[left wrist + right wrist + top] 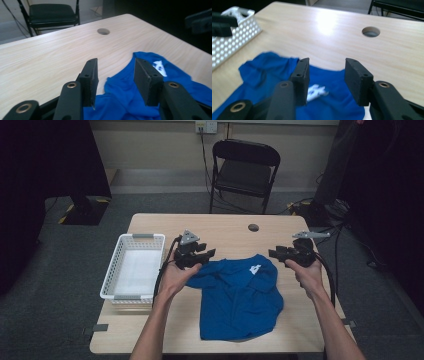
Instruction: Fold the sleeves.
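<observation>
L jaws: left gripper (200, 257) parted, nothing between the pads; gap sits above the shirt's upper-left edge, no touch seen in the left gripper view (115, 75)
R jaws: right gripper (278, 253) parted too, empty; in the right gripper view (326, 75) they look down on the shirt's collar end, off the cloth
L hand: left hand (176, 275) grips the tool body from below, forearm in from bottom edge, cable loops down beside the wrist
R hand: right hand (307, 272) holds its tool at the shirt's upper-right, jaws aimed left toward the other gripper
Shirt: blue shirt (240, 295) lies crumpled on the counter, mid-right, between both grippers and nearer the person; white logo (255, 268) faces up near its top edge
Counter: light wood counter (230, 227), round cable hole (253, 227) beyond the shirt
Basket: white perforated basket (134, 238) at counter's left, just left of the L gripper, apart from the shirt
Bkgd: black folding chair (245, 170) behind the counter's far edge, on grey floor
</observation>
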